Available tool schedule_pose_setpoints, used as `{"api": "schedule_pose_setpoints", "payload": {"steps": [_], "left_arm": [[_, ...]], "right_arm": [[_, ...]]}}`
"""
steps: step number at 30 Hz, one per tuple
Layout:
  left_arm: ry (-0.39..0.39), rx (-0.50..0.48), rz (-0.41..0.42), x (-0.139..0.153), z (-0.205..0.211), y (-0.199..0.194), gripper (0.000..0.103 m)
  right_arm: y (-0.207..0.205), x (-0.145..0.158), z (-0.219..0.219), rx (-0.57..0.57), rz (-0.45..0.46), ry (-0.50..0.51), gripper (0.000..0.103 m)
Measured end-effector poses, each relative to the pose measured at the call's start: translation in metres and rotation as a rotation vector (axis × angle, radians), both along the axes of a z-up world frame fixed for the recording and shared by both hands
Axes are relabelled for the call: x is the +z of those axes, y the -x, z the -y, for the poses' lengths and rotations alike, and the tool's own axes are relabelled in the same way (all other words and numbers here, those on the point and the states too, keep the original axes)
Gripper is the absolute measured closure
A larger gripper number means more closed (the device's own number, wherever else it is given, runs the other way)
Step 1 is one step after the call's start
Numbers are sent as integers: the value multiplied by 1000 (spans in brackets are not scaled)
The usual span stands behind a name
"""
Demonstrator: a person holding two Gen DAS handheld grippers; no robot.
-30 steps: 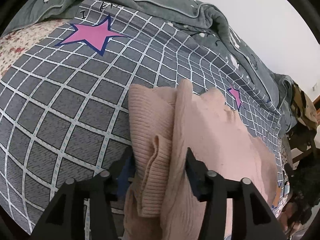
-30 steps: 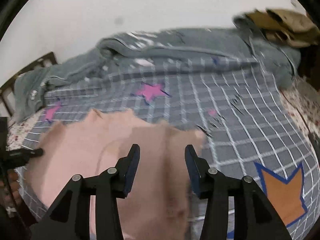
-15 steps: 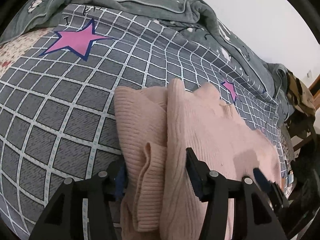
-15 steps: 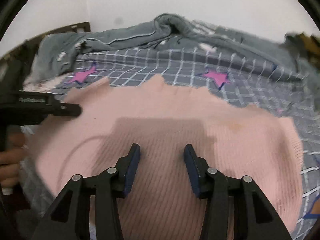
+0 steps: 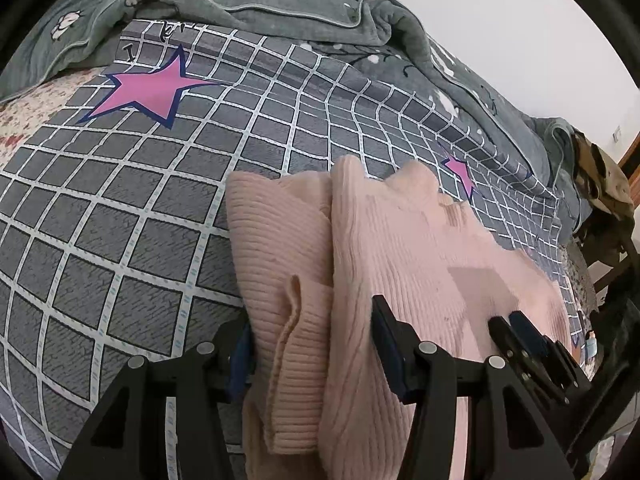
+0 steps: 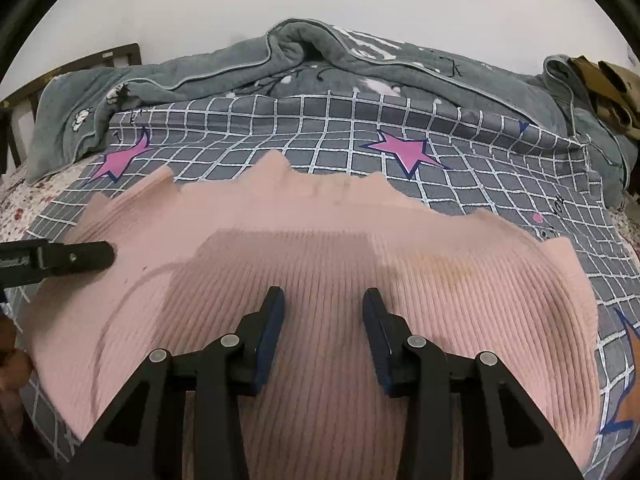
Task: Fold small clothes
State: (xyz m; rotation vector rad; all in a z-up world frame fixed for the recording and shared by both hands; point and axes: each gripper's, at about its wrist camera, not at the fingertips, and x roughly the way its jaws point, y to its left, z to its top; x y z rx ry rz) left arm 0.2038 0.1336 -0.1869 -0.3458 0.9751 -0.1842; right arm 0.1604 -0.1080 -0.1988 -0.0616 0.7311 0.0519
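My left gripper [image 5: 312, 344] pinches a bunched fold of the pink sweater [image 6: 320, 248], which lies spread on the checked sheet [image 5: 120, 220]. My right gripper [image 6: 323, 320] hangs over its middle, jaws narrowing with only flat knit below them. A rumpled grey blanket [image 6: 280, 64] lies behind.

Bed w/ a grey checked sheet [image 6: 500, 184], white grid lines, pink stars printed on it plus an orange one at the near right. Pink ribbed sweater [image 6: 320, 280] is spread flat across the near part. Grey-green blanket [image 6: 360, 68] is bunched along the far edge by the wall. Floral fabric [image 5: 24, 112] shows at the left.
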Motion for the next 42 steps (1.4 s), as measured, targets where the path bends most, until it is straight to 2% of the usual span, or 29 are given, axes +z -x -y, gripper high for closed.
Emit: {"api": "schedule_pose_setpoints", "payload": {"steps": [8,12,18,20,21,23,27,30,36,42], "left_arm": [[-14,-48,4,-1,2,19,45],[12,-61,0,-3,0,32,43],[59,-28,-38,-4,-3,33,44],[63,-12,-46,-2,-3,33,63],[64,-7,-46,-1,-3,34,69],[69,2,-45,6,-2,35,76],[48,23,-31,28,6,36,78],[21,20,-11,52,23,35,79],[19,14,15,95,69,31,80],[-31,-53,25,120,156,23,80]], "right_arm": [[36,3,4,20,13,0,64],[53,1,8,34,11,-45,63],[70,-3,4,53,7,-5,63],[75,-3,6,65,-15,-17,64],[77,-2,8,69,-26,-33,64],[83,3,15,89,-40,-84,64],[97,16,36,126,-39,-186,64],[105,27,59,91,-3,-205,62],[117,45,115,15,53,-238,62],[135,58,180,-70,103,-306,62]]}}
